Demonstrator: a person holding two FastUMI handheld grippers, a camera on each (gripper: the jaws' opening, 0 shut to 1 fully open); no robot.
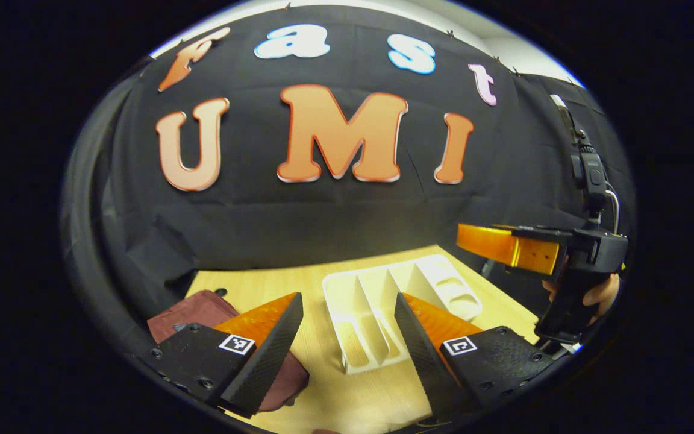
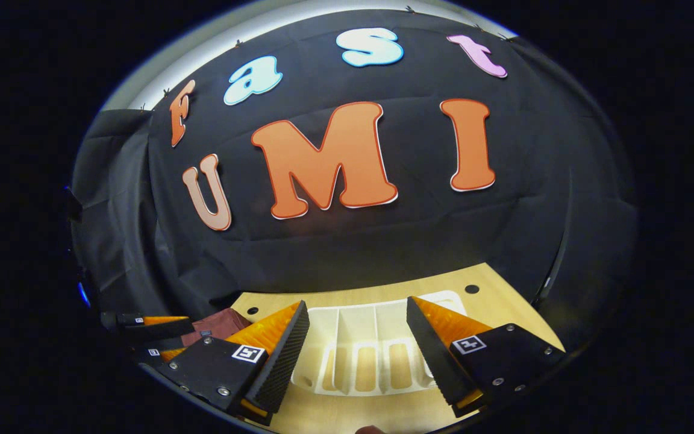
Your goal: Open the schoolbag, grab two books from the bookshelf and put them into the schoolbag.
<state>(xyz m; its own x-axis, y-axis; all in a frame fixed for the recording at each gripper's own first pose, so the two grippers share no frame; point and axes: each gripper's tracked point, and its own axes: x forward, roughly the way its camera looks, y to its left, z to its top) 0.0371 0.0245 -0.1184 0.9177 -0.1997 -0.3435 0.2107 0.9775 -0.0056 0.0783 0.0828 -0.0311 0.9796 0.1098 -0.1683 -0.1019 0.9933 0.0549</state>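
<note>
A white slotted bookshelf rack (image 1: 395, 301) lies on the wooden table (image 1: 262, 283), and the slots I can see are empty. A maroon schoolbag (image 1: 196, 310) lies to its left, partly hidden behind my left finger. My left gripper (image 1: 348, 298) is open above the table, between the bag and the rack. The right gripper (image 1: 473, 241), held by a hand (image 1: 603, 295), hovers at the far right above the rack's end. In the right gripper view, my right gripper (image 2: 357, 302) is open over the rack (image 2: 371, 349). The bag (image 2: 220, 325) and the left gripper (image 2: 166, 336) are at the left.
The black cloth wall stands close behind the table's far edge (image 2: 383, 283). Small round holes (image 2: 472, 289) mark the tabletop near the rack. A cable and a black device (image 1: 591, 175) rise above the right gripper.
</note>
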